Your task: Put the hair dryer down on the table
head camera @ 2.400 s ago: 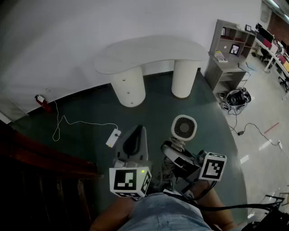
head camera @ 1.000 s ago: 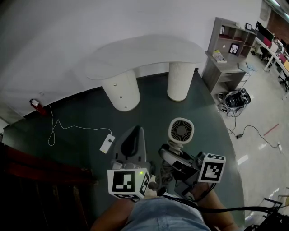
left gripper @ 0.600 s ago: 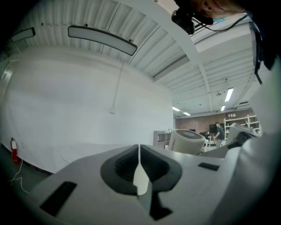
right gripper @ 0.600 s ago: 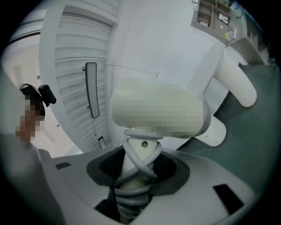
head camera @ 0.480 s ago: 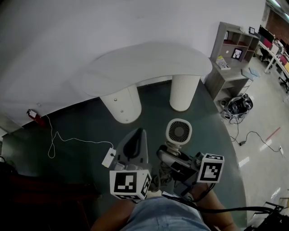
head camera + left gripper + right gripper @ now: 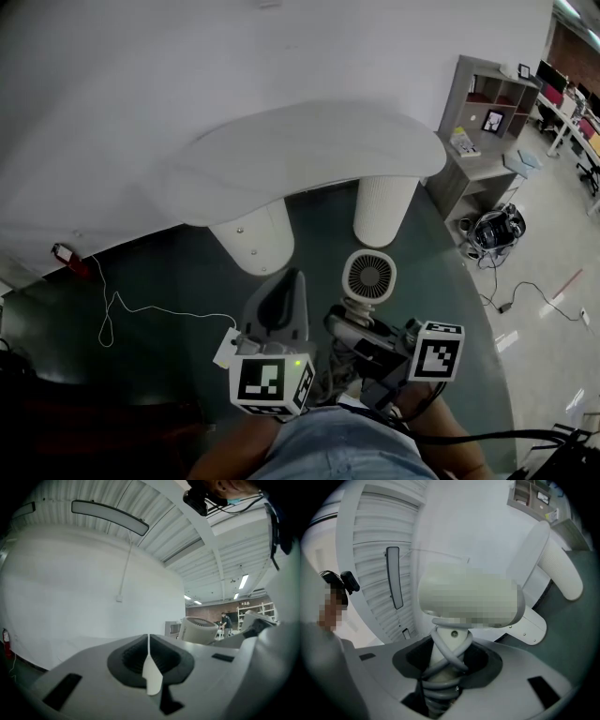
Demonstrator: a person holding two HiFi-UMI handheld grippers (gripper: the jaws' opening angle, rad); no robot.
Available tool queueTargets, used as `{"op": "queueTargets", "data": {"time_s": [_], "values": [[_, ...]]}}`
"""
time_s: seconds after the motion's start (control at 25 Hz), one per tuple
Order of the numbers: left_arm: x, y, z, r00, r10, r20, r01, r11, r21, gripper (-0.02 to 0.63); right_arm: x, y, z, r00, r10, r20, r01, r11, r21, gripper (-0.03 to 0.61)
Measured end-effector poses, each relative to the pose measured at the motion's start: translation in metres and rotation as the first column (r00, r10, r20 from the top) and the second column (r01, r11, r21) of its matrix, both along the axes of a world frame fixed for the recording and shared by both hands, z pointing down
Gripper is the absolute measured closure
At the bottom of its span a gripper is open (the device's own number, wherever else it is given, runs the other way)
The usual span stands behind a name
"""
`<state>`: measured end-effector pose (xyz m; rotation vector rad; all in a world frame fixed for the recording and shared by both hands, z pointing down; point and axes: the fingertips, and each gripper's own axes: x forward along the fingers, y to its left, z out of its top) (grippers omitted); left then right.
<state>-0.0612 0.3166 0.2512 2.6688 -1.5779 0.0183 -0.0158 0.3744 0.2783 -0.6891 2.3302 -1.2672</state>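
Head view: light is even and diffuse across the wall (image 6: 141,84) and the table (image 6: 309,141), with no glare. The floor (image 6: 169,272) reads dark, and the lower left corner falls to near black. Soft shadow lies under the table. Straight lines bow strongly toward the edges.

Left gripper view: heavy fisheye distortion with black corners. Distant strip lights (image 6: 243,581) show bright, and the near foreground is soft.

Right gripper view: same round vignette. The hair dryer (image 6: 449,641), close to the lens, is slightly soft, and the pale background is washed out.
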Motion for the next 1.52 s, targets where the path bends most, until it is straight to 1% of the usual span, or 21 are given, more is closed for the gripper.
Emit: {"op": "queueTargets", "data": {"time_s": [0.32,0.64,0.76,1.04,1.24,1.52], "values": [[0.023,-0.043,0.018,1.000,0.001,0.005,-0.001,1.000,-0.028,0.597,0.023,-0.042,0.015,1.000,-0.003,-0.013,0.002,1.000,-0.026,0.393],[0.048,-0.113,0.032,0.999,-0.029,0.034,0.032,0.997,-0.068,0.597,0.048,-0.114,0.028,0.999,-0.039,0.002,0.039,0.997,-0.065,0.393],[0.063,-0.138,0.031,0.998,-0.045,0.042,0.048,0.996,-0.074,0.597,0.063,-0.139,0.029,0.999,-0.054,0.006,0.054,0.996,-0.077,0.393],[0.082,-0.188,0.024,0.995,-0.087,0.055,0.090,0.993,-0.073,0.597,0.087,-0.192,0.023,0.996,-0.088,0.011,0.088,0.993,-0.078,0.393],[0.096,-0.213,0.016,0.993,-0.104,0.060,0.107,0.993,-0.053,0.597,0.101,-0.218,0.021,0.993,-0.117,0.011,0.117,0.990,-0.076,0.393],[0.095,-0.250,0.008,0.990,-0.133,0.054,0.135,0.990,-0.037,0.597,0.104,-0.257,0.012,0.990,-0.139,0.011,0.140,0.989,-0.051,0.393]]}}
